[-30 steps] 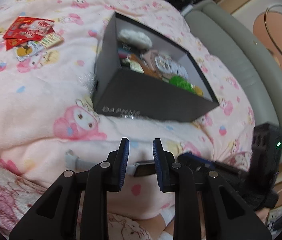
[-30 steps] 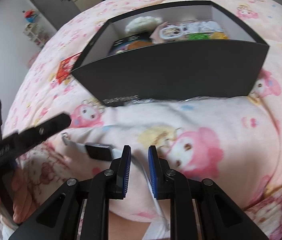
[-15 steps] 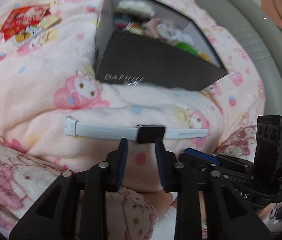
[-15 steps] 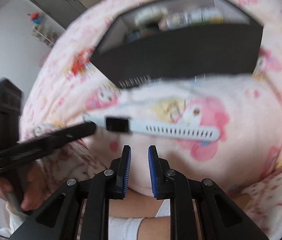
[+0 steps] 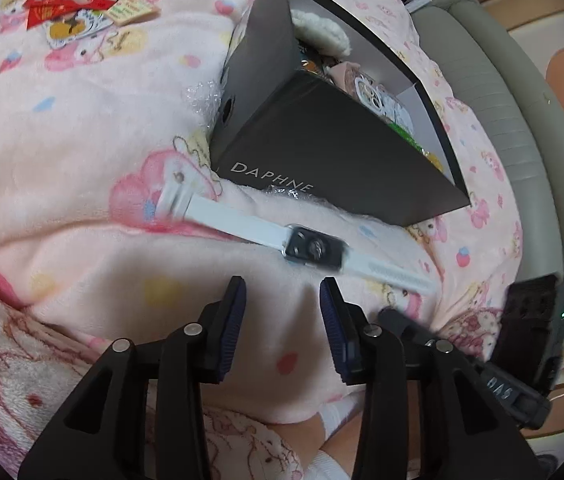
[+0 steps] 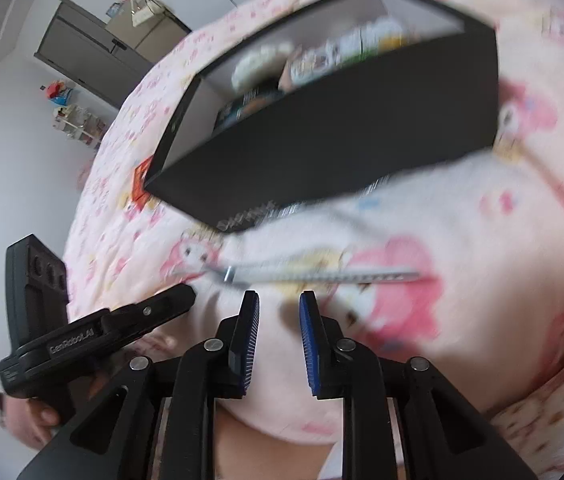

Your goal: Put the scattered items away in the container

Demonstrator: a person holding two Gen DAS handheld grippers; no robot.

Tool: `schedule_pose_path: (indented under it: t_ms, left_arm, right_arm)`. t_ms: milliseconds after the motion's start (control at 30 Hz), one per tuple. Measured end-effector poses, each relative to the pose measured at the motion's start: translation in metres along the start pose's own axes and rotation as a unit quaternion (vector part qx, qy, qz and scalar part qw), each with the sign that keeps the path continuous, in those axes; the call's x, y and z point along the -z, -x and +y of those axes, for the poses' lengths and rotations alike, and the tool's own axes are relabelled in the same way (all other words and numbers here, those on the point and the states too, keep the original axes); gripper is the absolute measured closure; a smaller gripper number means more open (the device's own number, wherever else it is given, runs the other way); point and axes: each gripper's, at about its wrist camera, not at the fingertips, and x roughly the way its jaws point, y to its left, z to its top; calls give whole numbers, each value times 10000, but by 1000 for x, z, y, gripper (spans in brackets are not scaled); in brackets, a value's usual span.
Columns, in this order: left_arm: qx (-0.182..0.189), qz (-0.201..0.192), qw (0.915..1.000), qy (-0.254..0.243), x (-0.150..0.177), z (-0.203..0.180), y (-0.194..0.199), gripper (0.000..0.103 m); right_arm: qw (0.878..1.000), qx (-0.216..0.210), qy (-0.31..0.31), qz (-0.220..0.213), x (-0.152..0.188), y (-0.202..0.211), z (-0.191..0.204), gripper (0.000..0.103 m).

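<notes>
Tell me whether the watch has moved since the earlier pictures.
Yes. The watch has shifted toward the box: its strap end now overlaps the pink print beside the box corner.

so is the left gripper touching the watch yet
Apart. In the left wrist view the open left gripper sits short of the watch, with a strip of pink blanket visible between the fingertips and the watch.

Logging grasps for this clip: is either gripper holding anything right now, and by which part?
Nothing is held. The left gripper and right gripper are both open, short of the white watch lying on the blanket.
</notes>
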Motion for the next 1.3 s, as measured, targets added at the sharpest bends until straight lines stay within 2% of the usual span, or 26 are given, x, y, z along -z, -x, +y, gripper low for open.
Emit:
schedule_pose_path:
  t_ms: [67, 167, 267, 367, 467, 567, 733, 833, 867, 900, 933, 1000, 1100, 1167, 1200, 1300]
  left_arm:
    - [136, -36, 9996, 238, -3, 7, 3, 63]
    - [158, 30, 9981, 596, -14, 13, -1, 57]
    - [-144, 165, 9972, 717, -27, 12, -8, 57]
    - [-513, 387, 9945, 828, -34, 15, -20, 57]
    - [-456, 506, 9921, 1052, -30, 26, -28, 56]
    - [-265, 338, 9910, 1270, -34, 34, -27, 52]
    - [-197, 285, 9860, 1631, -37, 45, -35, 52]
    - [-202, 227, 9875, 1546, -35, 41, -35, 55]
    - [-196, 218, 9883, 1495, -34, 39, -35, 61]
    - [-178, 242, 9897, 1396, -33, 36, -35, 76]
    - [-122, 268, 9914, 1278, -32, 32, -35, 85]
    - [84, 247, 9946, 1007, -30, 23, -32, 92]
    - [335, 45, 9986, 416, -26, 1, -21, 95]
    - [274, -91, 9995, 93, -29, -12, -17, 96]
    - [258, -147, 9996, 23, -26, -14, -14, 97]
    - [565, -260, 9981, -1, -23, -12, 2, 97]
  right_arm:
    - [9997, -139, -176, 46, 1, -3, -4, 85]
    - [9993, -171, -323, -109, -5, 1, -7, 85]
    - [9985, -23, -463, -301, -18, 7, -11, 76]
    - [9973, 181, -650, -287, -29, 5, -18, 75]
    - [9955, 228, -912, -73, -36, -6, -30, 75]
    - [9944, 199, -1036, -67, -45, -19, -37, 75]
    - [9936, 560, -984, -44, -58, -42, -42, 73]
    - [9931, 615, -997, 32, -55, -55, -45, 69]
    - [9935, 625, -953, 20, -55, -57, -45, 69]
    - [9938, 640, -913, 25, -55, -60, -45, 69]
    - [9938, 665, -891, 51, -55, -63, -45, 69]
    - [9936, 668, -910, 39, -55, -65, -46, 69]
    - [9949, 531, -843, -157, -51, -55, -42, 69]
    - [9965, 476, -595, -330, -45, -43, -33, 71]
    - [9967, 506, -535, -352, -43, -40, -30, 72]
    - [9962, 714, -208, -454, -31, -18, -11, 72]
